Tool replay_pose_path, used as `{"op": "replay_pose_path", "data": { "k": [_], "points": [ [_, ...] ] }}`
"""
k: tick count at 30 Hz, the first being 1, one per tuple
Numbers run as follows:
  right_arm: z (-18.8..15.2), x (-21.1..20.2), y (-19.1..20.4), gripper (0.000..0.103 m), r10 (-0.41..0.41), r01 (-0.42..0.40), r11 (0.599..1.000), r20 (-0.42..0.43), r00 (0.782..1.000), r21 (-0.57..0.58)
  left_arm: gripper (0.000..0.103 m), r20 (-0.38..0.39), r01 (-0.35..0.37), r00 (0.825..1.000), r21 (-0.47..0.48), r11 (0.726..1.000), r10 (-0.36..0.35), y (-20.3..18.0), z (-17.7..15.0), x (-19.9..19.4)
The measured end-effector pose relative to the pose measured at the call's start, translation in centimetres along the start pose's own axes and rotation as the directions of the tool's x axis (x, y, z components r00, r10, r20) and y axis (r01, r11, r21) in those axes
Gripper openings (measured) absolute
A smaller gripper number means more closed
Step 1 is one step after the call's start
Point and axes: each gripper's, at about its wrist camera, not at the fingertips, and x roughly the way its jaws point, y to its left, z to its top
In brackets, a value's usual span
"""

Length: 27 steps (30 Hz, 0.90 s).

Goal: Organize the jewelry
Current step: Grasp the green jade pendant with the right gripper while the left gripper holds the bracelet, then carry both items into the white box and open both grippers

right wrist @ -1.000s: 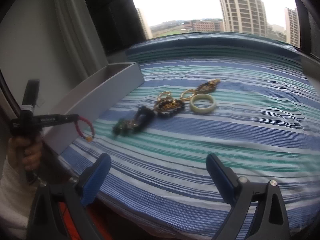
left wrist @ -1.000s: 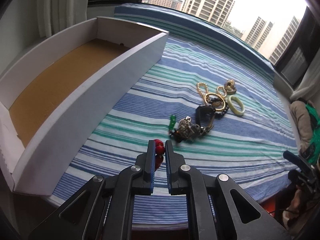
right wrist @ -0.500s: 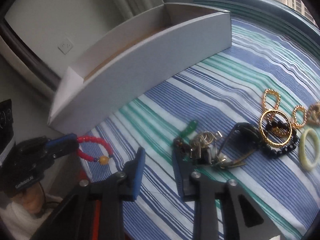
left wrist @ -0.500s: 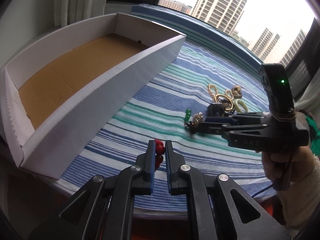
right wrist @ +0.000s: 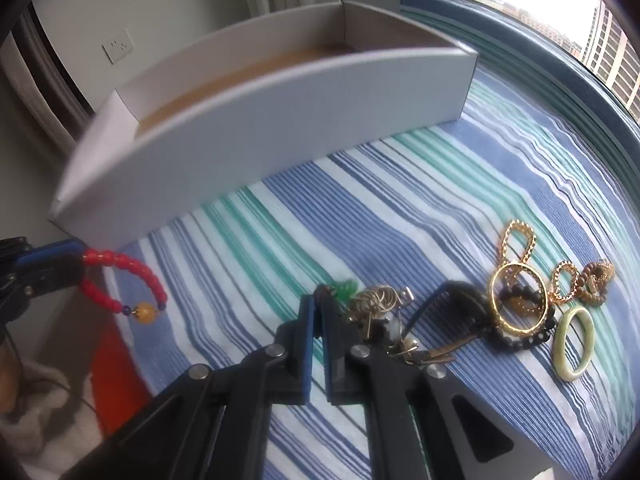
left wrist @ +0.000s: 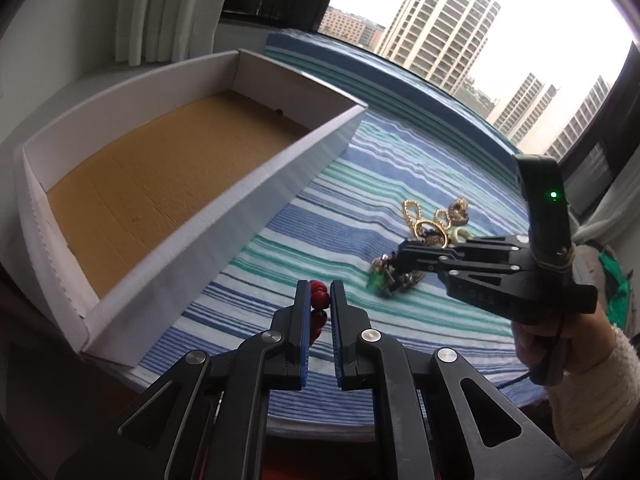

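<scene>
Jewelry heap (right wrist: 500, 312) lies beside white box (right wrist: 280, 120).

This looks like a room in a high-rise flat, most likely a bedroom. A blue, green and white striped sheet (right wrist: 420, 200) covers a padded surface like a bed or window seat, set right against a large window (left wrist: 500, 20) that looks out on tall apartment towers (left wrist: 440, 28) under a pale sky. Pale curtains (left wrist: 152, 8) hang beside the window, a white wall socket (right wrist: 118, 45) sits in a plain wall, and a white cardboard box (right wrist: 280, 120) and loose jewelry (right wrist: 520, 300) lie on the sheet.
</scene>
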Motion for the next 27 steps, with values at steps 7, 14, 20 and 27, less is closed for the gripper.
{"op": "replay_pose_path", "data": {
  "k": [7,14,20,27],
  "points": [
    [8.0,-6.9,4.3,0.004,0.117,-0.105,0.991,0.142,0.983,-0.086,0.007,0.158,-0.167,0.973,-0.027,0.986,0.169,2.5,6.1,-5.2],
    [15.6,-2.1,8.6,0.004,0.116,-0.094,0.985,0.149,0.982,-0.143,0.007,0.094,-0.309,0.942,-0.118,0.944,0.321,8.6,9.4,0.5],
    [17.3,7.9,9.0,0.005,0.072,-0.068,0.993,0.036,0.997,-0.099,0.026,0.0,-0.419,0.906,-0.126,0.899,0.423,11.9,8.7,5.5],
    [17.1,12.3,8.9,0.057,-0.045,0.048,0.993,0.024,0.999,-0.11,0.096,0.09,-0.595,0.799,-0.013,0.803,0.594,11.2,7.2,5.5]
  ]
}}
